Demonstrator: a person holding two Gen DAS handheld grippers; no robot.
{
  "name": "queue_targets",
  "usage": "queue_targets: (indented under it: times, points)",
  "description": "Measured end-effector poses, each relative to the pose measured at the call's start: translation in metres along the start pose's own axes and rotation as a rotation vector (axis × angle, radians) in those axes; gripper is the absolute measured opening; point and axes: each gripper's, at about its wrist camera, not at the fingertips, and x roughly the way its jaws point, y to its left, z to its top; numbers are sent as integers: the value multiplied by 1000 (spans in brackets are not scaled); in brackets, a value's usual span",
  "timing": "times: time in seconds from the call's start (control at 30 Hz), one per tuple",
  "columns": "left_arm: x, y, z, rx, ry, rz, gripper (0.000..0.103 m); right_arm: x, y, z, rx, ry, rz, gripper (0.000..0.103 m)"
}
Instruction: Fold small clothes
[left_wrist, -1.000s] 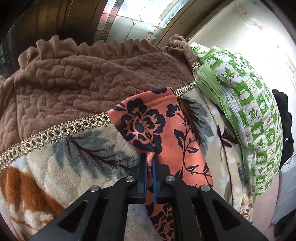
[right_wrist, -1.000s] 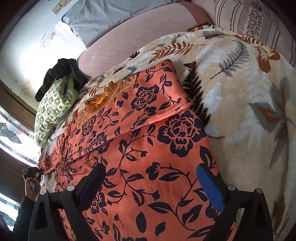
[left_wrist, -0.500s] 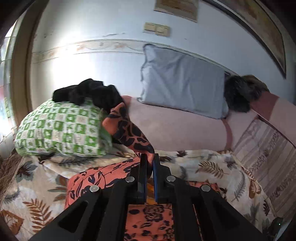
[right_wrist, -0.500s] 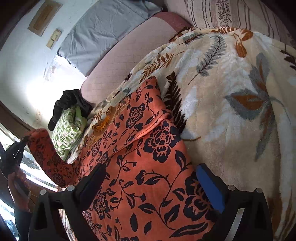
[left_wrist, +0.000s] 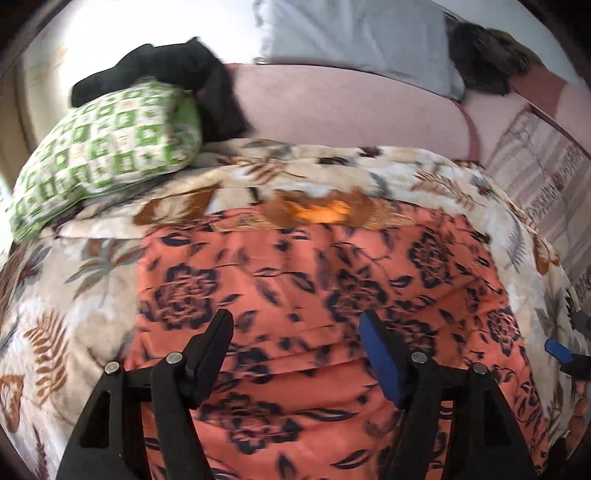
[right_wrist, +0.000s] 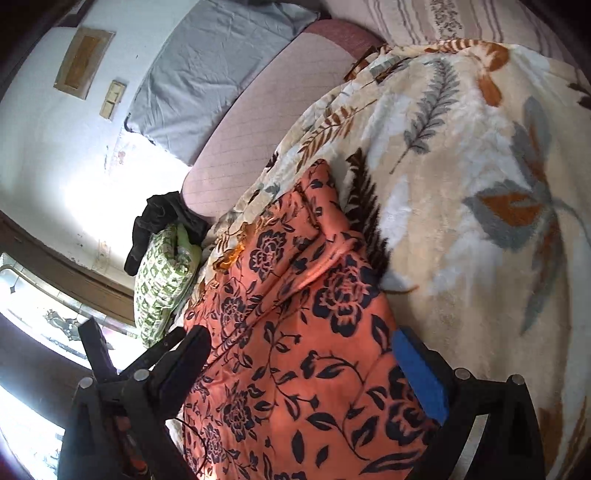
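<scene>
Orange floral garment (left_wrist: 332, 295), folded flat on the leaf-print blanket (left_wrist: 74, 288): thin, limp, probably slippery; best pinched at a hem corner; left gripper (left_wrist: 295, 350), just opened, and right gripper (right_wrist: 306, 365) both spread, empty.

Left wrist view smeared by motion blur: flower print on the orange garment (left_wrist: 332, 280) soft-edged, checks of the green pillow (left_wrist: 107, 147) streaked. Near end of the garment cut off by the bottom edge in both views. Dark clothing (left_wrist: 177, 70) behind the pillow too blurred to identify. Right gripper (left_wrist: 565, 356) only a sliver at the right edge there. Furry dark thing (left_wrist: 480, 62) at top right unidentifiable. Window (right_wrist: 33, 306) overexposed, nothing readable beyond.
</scene>
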Motion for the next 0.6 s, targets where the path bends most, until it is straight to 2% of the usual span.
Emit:
queue_targets:
  times: [0.13, 0.23, 0.37, 0.5, 0.53, 0.57, 0.6]
  points:
    - [9, 82, -9, -194, 2, 93, 72, 43, 24, 39, 102, 50, 138, 100]
    - [22, 116, -18, -283, 12, 98, 72, 95, 24, 63, 226, 95, 92, 100]
    - [39, 128, -26, -335, 15, 62, 72, 143, 4, 73, 350, 80, -62, 98]
    - [65, 131, -36, -336, 65, 59, 72, 162, 18, 79, 265, 67, -180, 95]
    - [70, 133, -41, -343, 70, 54, 72, 165, 24, 82, 225, 71, -219, 88]
    - [68, 133, -45, -337, 33, 52, 72, 168, 30, 85, 181, 75, -262, 51]
    - [67, 131, -46, -326, 17, 56, 72, 173, 32, 87, 158, 100, -291, 7]
